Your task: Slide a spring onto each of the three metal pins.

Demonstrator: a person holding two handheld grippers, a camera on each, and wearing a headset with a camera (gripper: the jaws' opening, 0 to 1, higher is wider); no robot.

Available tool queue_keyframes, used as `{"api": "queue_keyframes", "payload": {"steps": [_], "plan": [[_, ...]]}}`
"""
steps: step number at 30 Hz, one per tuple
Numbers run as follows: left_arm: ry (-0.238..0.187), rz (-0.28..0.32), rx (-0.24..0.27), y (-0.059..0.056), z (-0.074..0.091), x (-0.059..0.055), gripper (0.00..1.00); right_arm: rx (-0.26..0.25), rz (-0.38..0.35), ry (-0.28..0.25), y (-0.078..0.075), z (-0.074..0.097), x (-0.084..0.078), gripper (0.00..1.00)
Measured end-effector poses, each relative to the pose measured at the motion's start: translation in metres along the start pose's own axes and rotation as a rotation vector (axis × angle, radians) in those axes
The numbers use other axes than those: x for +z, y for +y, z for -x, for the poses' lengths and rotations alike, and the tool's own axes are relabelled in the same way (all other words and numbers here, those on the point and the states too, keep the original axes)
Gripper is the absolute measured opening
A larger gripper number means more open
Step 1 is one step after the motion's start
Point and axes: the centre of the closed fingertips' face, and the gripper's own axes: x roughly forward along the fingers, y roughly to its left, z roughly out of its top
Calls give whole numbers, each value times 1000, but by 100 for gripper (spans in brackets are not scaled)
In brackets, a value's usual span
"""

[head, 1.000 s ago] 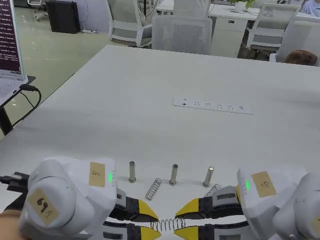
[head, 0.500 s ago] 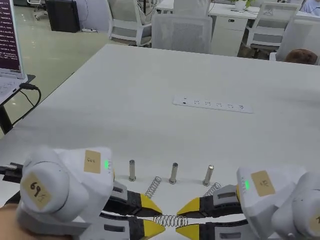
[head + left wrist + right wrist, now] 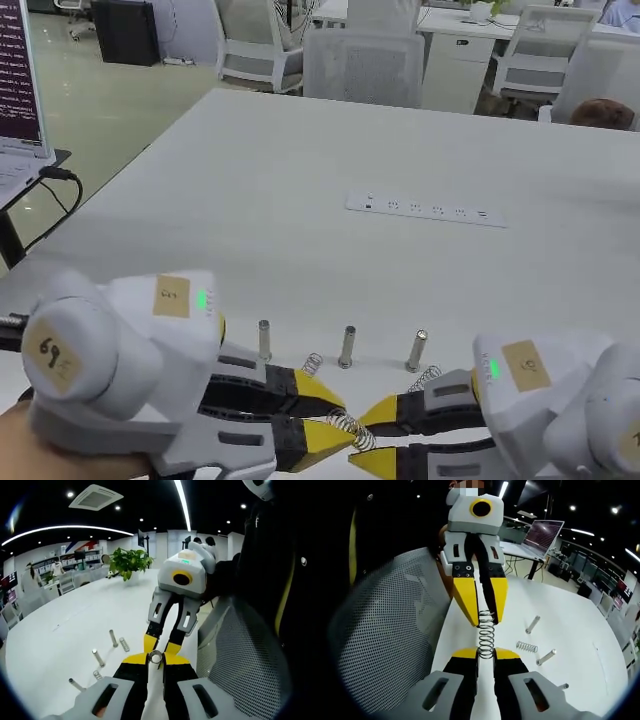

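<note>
Holding one spring (image 3: 486, 632) between them, the left gripper (image 3: 335, 420) and the right gripper (image 3: 362, 438) meet tip to tip near the front edge of the white table (image 3: 300, 200). Each pair of jaws is closed on one end of this spring, so it runs straight from one tool to the other.

Seen from the held spring in the head view, the three pins stand upright in a row. The left pin (image 3: 264, 341) is at about 11 o'clock, the middle pin (image 3: 347, 346) at 12 and the right pin (image 3: 417, 351) at 1. All three look bare. One loose spring (image 3: 312, 363) lies at 7 o'clock of the middle pin. A second loose spring (image 3: 428, 378) lies at 5 o'clock of the right pin.

The step in hand seems to be the first spring: getting a good hold and direction. Next, one gripper probably must let go. The other must turn the spring upright, bring its open end over a pin top and lower it. The spring is soft and can bend aside, so the alignment needs care.
</note>
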Motion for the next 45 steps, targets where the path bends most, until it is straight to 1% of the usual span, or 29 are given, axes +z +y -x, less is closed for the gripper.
{"api": "queue_keyframes", "payload": {"steps": [3,9,19,23,25,27,32,35,45], "plan": [[-24,9,1,0,0,5,3,1,-8,-14,0,0,3,8],[-56,12,1,0,-1,13,3,5,-19,-36,0,-1,10,8],[-65,21,3,0,0,14,3,7,-31,-40,1,-2,11,9],[-62,23,6,1,1,13,3,1,-37,-37,0,-2,11,9],[-47,16,14,3,0,10,3,-3,-44,-47,-1,-1,14,10],[-43,19,12,3,0,9,3,-6,-53,-51,-2,0,16,11],[-15,15,23,5,0,3,3,-18,-48,-69,-3,3,22,12],[-13,21,20,4,-1,2,3,-20,-50,-84,-3,4,26,11],[-11,25,24,5,-1,2,3,-24,-35,-80,-3,3,26,10]]}}
